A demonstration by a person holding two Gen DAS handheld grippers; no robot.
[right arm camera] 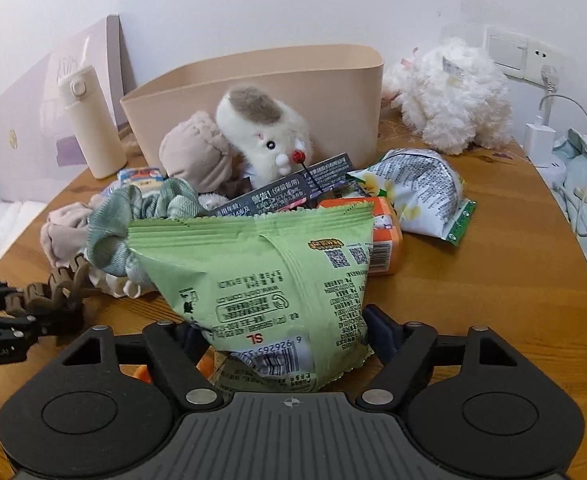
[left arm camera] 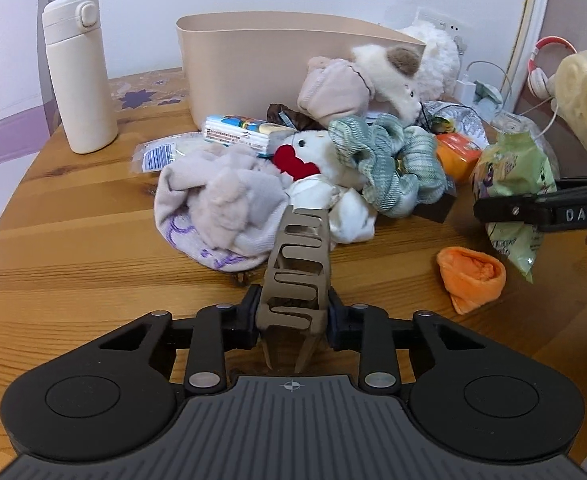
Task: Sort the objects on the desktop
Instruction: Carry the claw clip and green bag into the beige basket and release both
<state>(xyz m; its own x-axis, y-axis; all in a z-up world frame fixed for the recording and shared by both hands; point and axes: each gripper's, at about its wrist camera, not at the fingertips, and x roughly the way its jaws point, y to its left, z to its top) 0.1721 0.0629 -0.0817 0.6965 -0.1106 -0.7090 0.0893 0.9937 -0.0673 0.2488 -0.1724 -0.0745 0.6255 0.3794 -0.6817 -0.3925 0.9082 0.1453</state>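
Observation:
A heap of soft toys, cloths and snack packs lies on the round wooden table (left arm camera: 93,264). My left gripper (left arm camera: 308,212) reaches into the heap's near edge. Its brown ribbed fingers stand almost together, pinching the edge of a white cloth (left arm camera: 349,216) beside a lilac sock (left arm camera: 221,208). From the right wrist view the left gripper (right arm camera: 81,268) is at the far left, by the same cloth. My right gripper (left arm camera: 505,210) is shut across a green snack bag (right arm camera: 253,272), which hangs clear of the table. The bag hides the right fingers in the right wrist view.
A beige bin (left arm camera: 253,64) stands behind the heap, a cream flask (left arm camera: 79,76) to its left. An orange cloth (left arm camera: 471,276) lies alone near the front. A white fluffy toy (right arm camera: 453,96), a charger (right arm camera: 539,140) and cables sit at the back right.

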